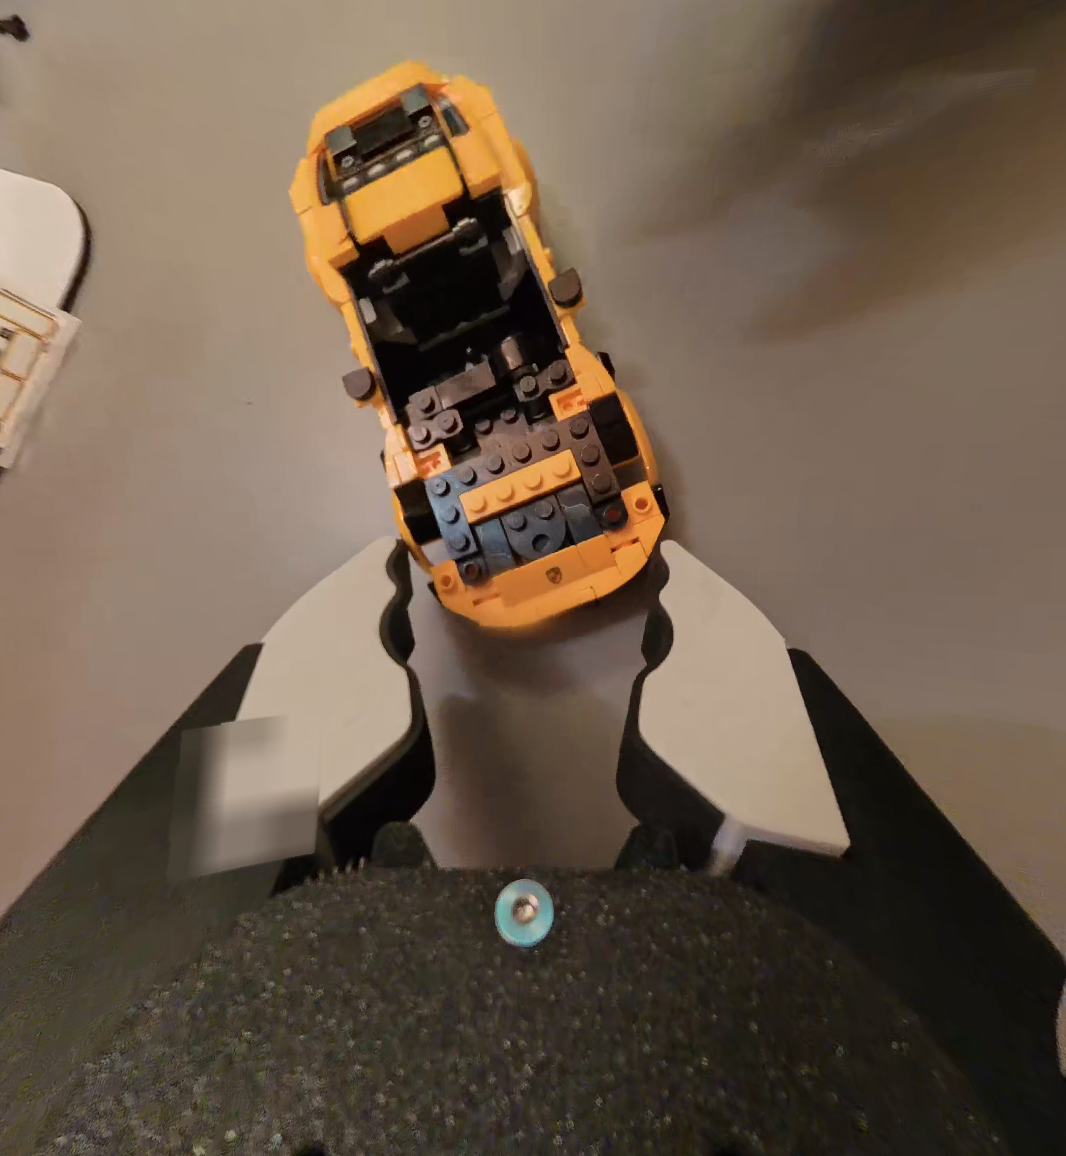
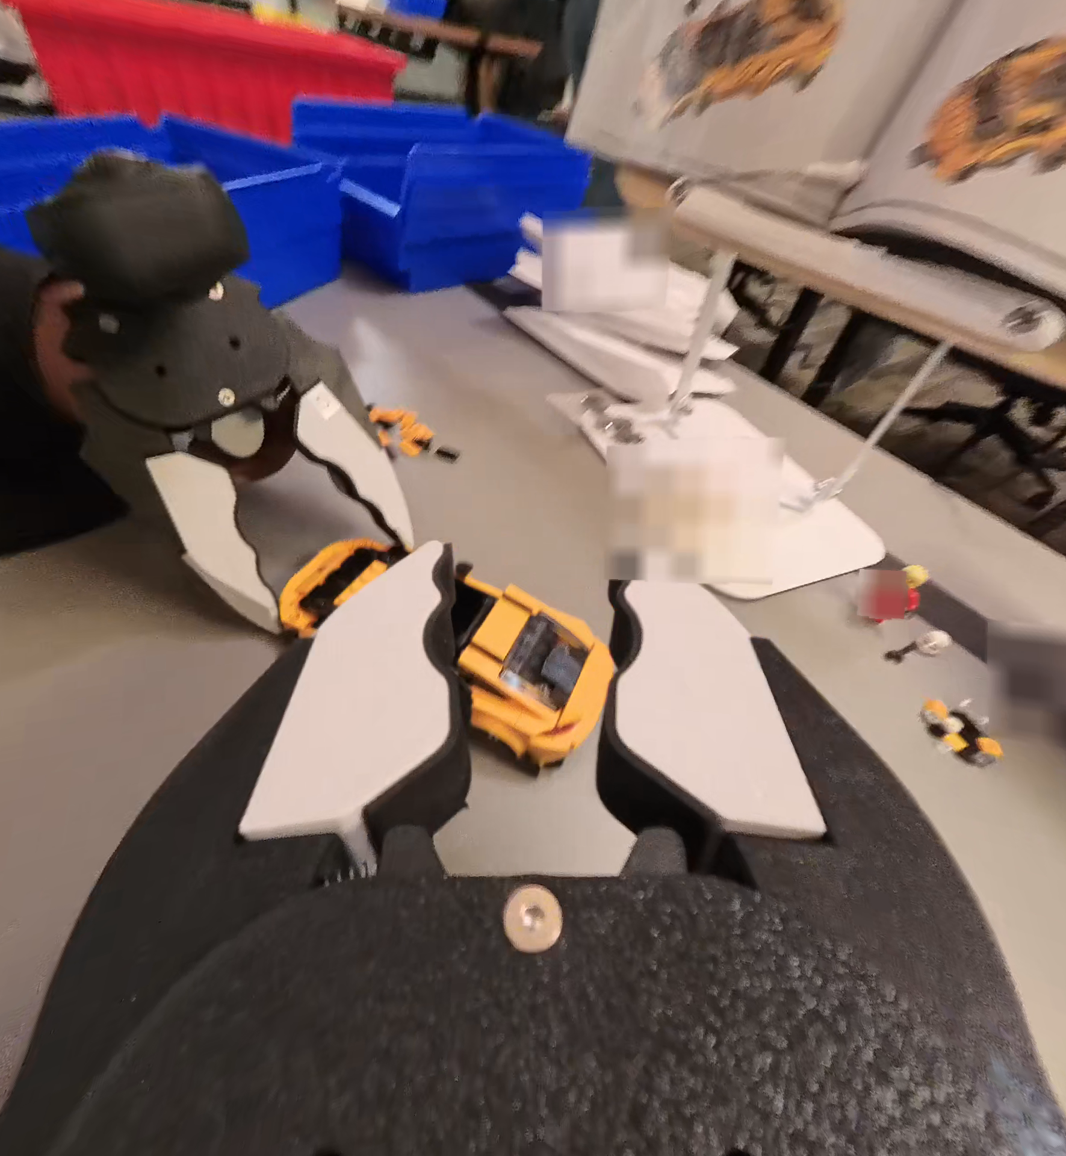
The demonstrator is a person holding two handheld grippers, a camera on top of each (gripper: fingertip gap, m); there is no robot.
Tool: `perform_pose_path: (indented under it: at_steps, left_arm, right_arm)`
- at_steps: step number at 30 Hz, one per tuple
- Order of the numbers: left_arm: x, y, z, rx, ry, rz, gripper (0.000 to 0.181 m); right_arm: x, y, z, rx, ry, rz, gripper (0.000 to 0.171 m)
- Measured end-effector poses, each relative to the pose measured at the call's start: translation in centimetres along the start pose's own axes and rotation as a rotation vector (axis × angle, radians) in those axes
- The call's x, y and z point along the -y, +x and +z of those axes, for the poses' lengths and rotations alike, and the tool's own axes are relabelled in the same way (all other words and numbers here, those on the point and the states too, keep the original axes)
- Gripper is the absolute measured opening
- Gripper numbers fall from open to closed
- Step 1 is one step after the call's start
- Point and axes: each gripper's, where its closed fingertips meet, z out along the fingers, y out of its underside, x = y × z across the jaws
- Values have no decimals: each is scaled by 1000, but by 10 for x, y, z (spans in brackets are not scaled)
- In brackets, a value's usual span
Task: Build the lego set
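Lego car (image 1: 464,350), orange with black parts, sits on the grey table (image 1: 830,438), roof off and bonnet studs bare. Left wrist view: its long axis runs almost straight away from the left gripper (image 1: 533,550), tipped slightly leftward at the far end. Near end of the car lies just at the mouth of the jaws, which are spread wide and hold nothing. Both tips stand outside the car's flanks; I cannot tell whether either tip touches it.

Right wrist view: right gripper (image 2: 527,566) comes at the opposite end of the car (image 2: 536,675). Jaws also parted and empty. That end shows in the gap between them, lower than the tips, so whether it lies between the pads or under them is unclear. Left gripper (image 2: 336,582) shows farther off at the far end.

Judgement: both grippers flank the car end to end along its length; the left is squarer to the axis and looks better placed to close across the width and steady the body. Loose orange and black pieces (image 2: 962,738) lie to the right of the right gripper, more pieces (image 2: 408,431) beyond the left.
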Motion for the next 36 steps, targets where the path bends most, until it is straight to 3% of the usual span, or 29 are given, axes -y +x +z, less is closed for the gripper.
perform_pose_path:
  at_steps: [5, 9, 14, 16, 17, 18, 22, 24, 31, 34, 36]
  left_arm:
    - [0, -18, 3, -10, 62, 1, 69]
    - [7, -27, -15, 42, 216, -68, 72]
    - [37, -59, -62, 195, 522, -222, 39]
    - [38, -70, -77, 296, 573, -233, 29]
    - [38, -75, -83, 337, 589, -242, 24]
    - [37, -77, -87, 364, 606, -254, 19]
    - [34, -91, -103, 470, 649, -321, 0]
    - [29, -102, -121, 568, 675, -345, 0]
    - [9, -116, -240, 837, 805, -473, 0]
    - [-16, -102, -236, 793, 681, -547, 0]
    - [-35, -86, -202, 668, 516, -601, 0]
  right_arm:
    - [34, 39, 11, -139, 126, -39, 44]
    - [79, 71, 26, -213, 202, -120, 39]
    - [163, 113, 72, -324, 284, -149, 28]
    - [187, 135, 93, -401, 302, -128, 15]
    - [194, 149, 101, -456, 303, -113, 1]
    - [197, 160, 109, -492, 303, -98, 0]
    - [189, 183, 132, -516, 252, -4, 0]
    - [187, 182, 131, -520, 256, -17, 0]
    - [176, 124, 77, -360, 393, -170, 0]
    - [137, 89, 51, -246, 357, -246, 0]
    - [104, 75, 35, -200, 300, -253, 0]
